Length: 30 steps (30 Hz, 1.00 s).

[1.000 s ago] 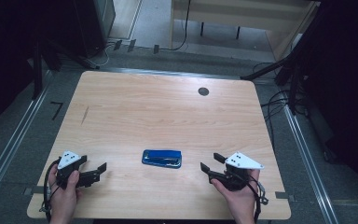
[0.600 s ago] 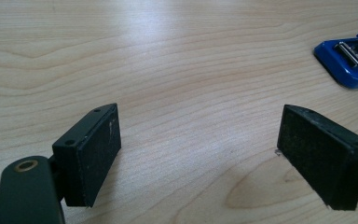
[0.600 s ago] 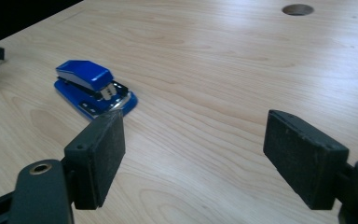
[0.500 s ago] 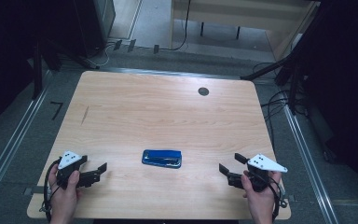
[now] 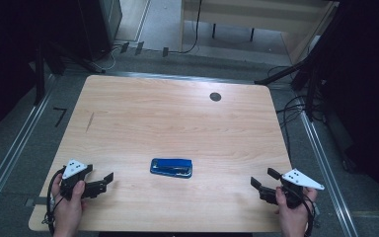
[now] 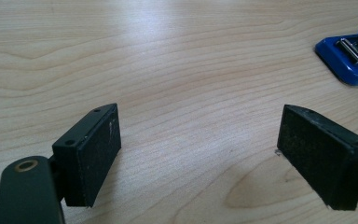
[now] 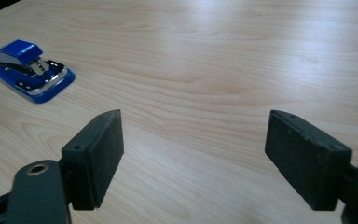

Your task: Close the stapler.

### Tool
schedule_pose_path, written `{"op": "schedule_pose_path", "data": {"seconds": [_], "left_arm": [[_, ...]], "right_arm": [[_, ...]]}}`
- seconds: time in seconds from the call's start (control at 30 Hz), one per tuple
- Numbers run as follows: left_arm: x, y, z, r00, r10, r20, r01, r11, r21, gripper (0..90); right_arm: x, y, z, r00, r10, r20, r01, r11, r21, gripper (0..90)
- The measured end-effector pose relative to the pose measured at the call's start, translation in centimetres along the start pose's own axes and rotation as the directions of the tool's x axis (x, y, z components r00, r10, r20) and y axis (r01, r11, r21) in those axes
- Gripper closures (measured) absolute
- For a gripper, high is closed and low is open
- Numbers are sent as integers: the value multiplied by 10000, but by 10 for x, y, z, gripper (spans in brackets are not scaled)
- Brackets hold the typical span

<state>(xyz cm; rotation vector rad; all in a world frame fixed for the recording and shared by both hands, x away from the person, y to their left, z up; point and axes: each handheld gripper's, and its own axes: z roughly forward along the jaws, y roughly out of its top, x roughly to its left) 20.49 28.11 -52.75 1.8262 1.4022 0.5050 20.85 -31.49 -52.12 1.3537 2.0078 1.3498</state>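
A blue stapler [image 5: 171, 167] lies flat on the wooden table [image 5: 177, 113], near the front and about midway across. My left gripper [image 5: 106, 182] rests at the front left corner, open and empty, pointing toward the stapler [image 6: 352, 58], which lies off to the upper right of its jaws [image 6: 198, 140]. Held at the front right corner, my right gripper [image 5: 262, 177] points left. Its jaws have just been opening and stand wide with nothing between them [image 7: 193, 140]. In the right gripper view the stapler [image 7: 30, 70] sits far to the upper left.
A round black grommet [image 5: 215, 97] is set in the table near its far edge. Cables [image 5: 288, 106] trail on the floor to the right. A wooden desk [image 5: 256, 15] stands beyond the table, with dark equipment on both sides.
The right hand has moved right and toward the table's front right corner, away from the stapler, and its jaws have spread wider. The left hand and the stapler have stayed put.
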Motion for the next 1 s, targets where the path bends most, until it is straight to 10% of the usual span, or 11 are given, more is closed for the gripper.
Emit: {"op": "schedule_pose_path", "data": {"seconds": [0.5, 1.0], "left_arm": [[1, -1, -1, 9999, -164, -34, 164, 9998, -80, 138], [1, 0, 0, 9999, -153, -70, 153, 9999, 5, 134]], "right_arm": [[-45, -31, -14, 9989, 427, 193, -435, 9982, 402, 0], [-45, -32, -11, 9970, 378, 670, -426, 9965, 721, 0]]}}
